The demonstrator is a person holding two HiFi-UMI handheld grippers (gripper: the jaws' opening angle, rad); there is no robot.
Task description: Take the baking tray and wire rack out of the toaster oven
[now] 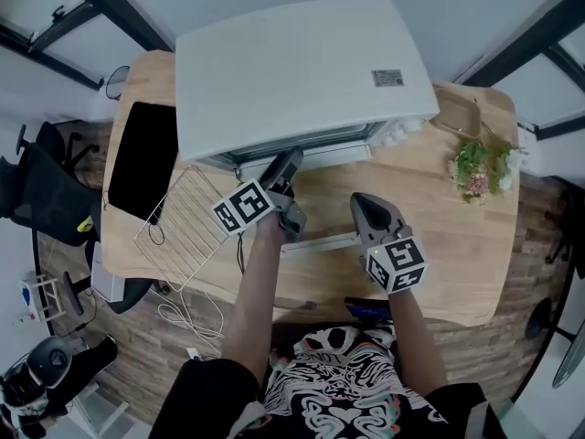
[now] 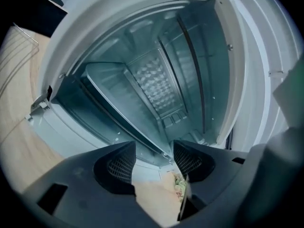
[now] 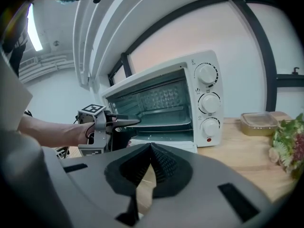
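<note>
Left gripper view puts your left claw (image 2: 154, 158), jaws apart with nothing between them, at the open mouth of the toaster oven (image 2: 247, 70), with the baking tray (image 2: 114, 94) sitting inside beyond it. Your right claw (image 3: 151, 148), jaws together and empty, hangs in front of the toaster oven. In the head view the wire rack (image 1: 183, 222) lies on the surface (image 1: 439, 236) left of the oven.

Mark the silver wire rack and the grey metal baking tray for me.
Silver wire rack (image 1: 183, 231): head view, middle of its grid.
Grey metal baking tray (image 3: 161, 121): right gripper view, front part.
</note>
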